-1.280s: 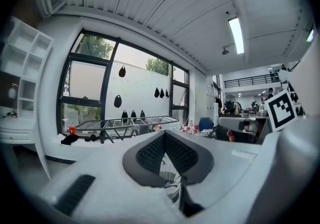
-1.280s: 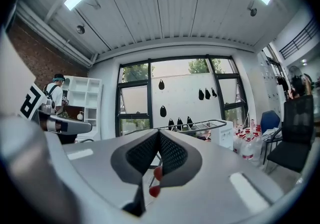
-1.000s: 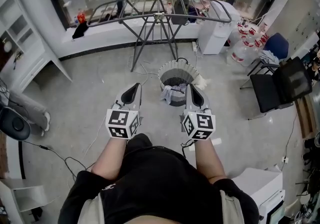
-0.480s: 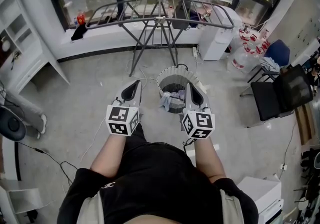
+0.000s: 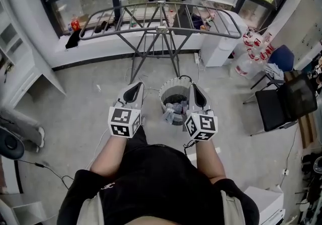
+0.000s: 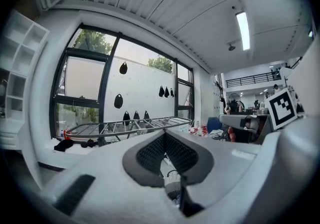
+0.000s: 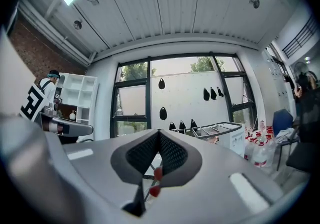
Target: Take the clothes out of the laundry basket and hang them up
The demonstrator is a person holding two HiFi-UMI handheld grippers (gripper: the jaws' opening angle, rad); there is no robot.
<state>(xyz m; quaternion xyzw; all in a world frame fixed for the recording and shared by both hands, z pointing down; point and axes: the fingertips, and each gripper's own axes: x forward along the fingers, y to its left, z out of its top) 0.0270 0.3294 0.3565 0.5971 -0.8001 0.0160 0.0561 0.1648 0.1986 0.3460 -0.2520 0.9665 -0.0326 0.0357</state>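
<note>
The drying rack (image 5: 126, 15) stands open beyond both claws, most of its rails bare, presumably spread out to take the wash; a few dark pieces (image 5: 193, 18) lie on its far right rails. Nearer, the laundry basket (image 5: 173, 83) sits on the floor just ahead of us, between the two claws and closer to the right one, with the clothes (image 5: 175, 109) heaped inside it and one pale piece spilling over the near rim. We hold the left claw (image 5: 134, 88) and the right claw (image 5: 195, 89) level and side by side above the floor, each with its jaws pressed together on nothing. We judge this a carrying pose on the way to the basket, with the first garment not yet picked.
</note>
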